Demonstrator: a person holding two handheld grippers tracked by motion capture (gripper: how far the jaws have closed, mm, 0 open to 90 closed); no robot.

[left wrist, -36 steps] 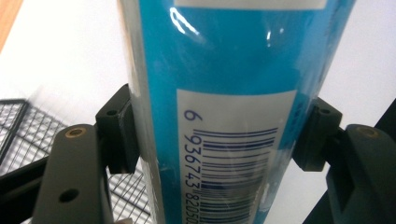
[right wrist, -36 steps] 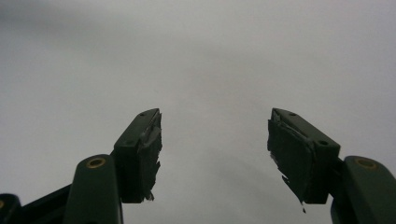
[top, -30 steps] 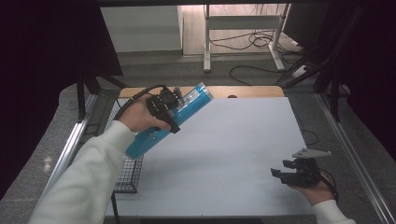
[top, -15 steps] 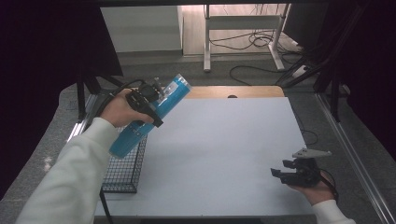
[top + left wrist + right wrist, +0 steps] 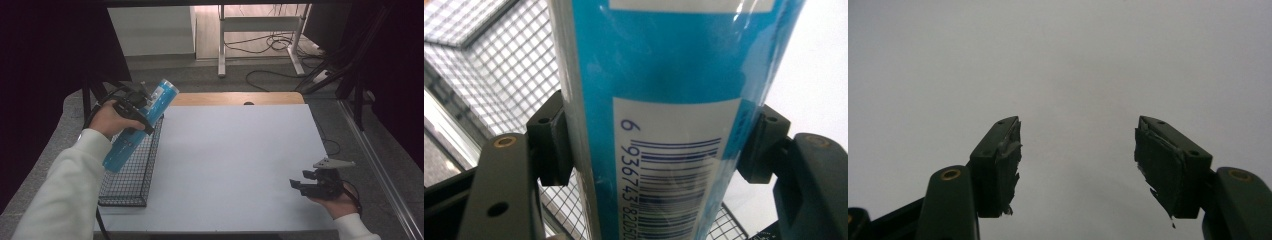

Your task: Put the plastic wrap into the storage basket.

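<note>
The left gripper (image 5: pixel 142 107) is clamped on the blue tube (image 5: pixel 137 127) above the wire basket (image 5: pixel 131 172); the right gripper (image 5: pixel 300 184), well apart from the basket, is open and empty.

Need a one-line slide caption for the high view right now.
Left gripper holds a blue tube tilted above the wire basket; right gripper rests open on the table.

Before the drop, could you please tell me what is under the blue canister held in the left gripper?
Under the tilted blue cylindrical canister sits the black wire-mesh basket; the visible mesh looks empty. The canister and sleeve cover part of the basket's inside.
</note>
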